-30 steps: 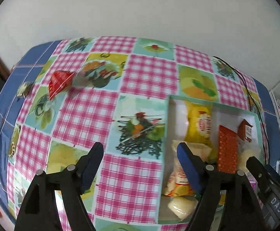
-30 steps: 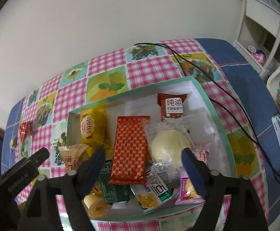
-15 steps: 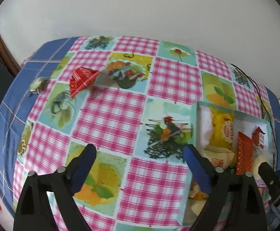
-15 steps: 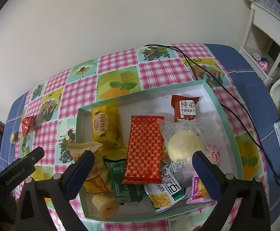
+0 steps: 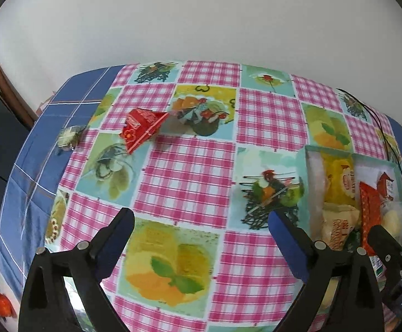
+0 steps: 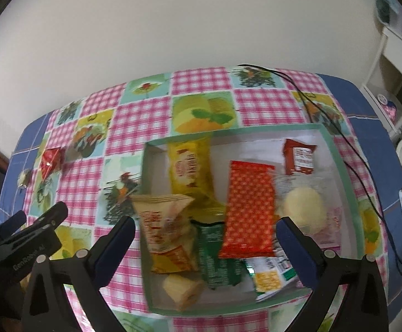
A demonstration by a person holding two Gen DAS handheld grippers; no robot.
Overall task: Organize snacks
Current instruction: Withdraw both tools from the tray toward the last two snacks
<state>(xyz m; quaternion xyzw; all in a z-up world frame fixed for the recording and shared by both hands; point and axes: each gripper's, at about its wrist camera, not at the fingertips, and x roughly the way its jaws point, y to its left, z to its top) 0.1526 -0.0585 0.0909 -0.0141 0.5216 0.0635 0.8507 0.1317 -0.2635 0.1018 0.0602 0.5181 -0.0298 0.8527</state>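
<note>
Left gripper (image 5: 201, 231): jaws opening, nearly full width, nothing between, above bare patchwork oilcloth (image 5: 184, 182). Red triangular foil snack packet (image 5: 141, 130) lies well beyond, far left. Right gripper (image 6: 205, 232): jaws spread wide, empty, above near half of green-rimmed white cardboard box (image 6: 339, 163). Orange patterned wrapper (image 6: 248, 207) and green packet (image 6: 217, 251) lie in box between fingers, untouched.

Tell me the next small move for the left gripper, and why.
Probably carry the left gripper forward and left toward the red packet. Its jaws are opening with nothing between them, and that packet lies loose on the cloth, far from the box where most snacks already sit. The small pale wrapped item beyond it can wait.
</note>
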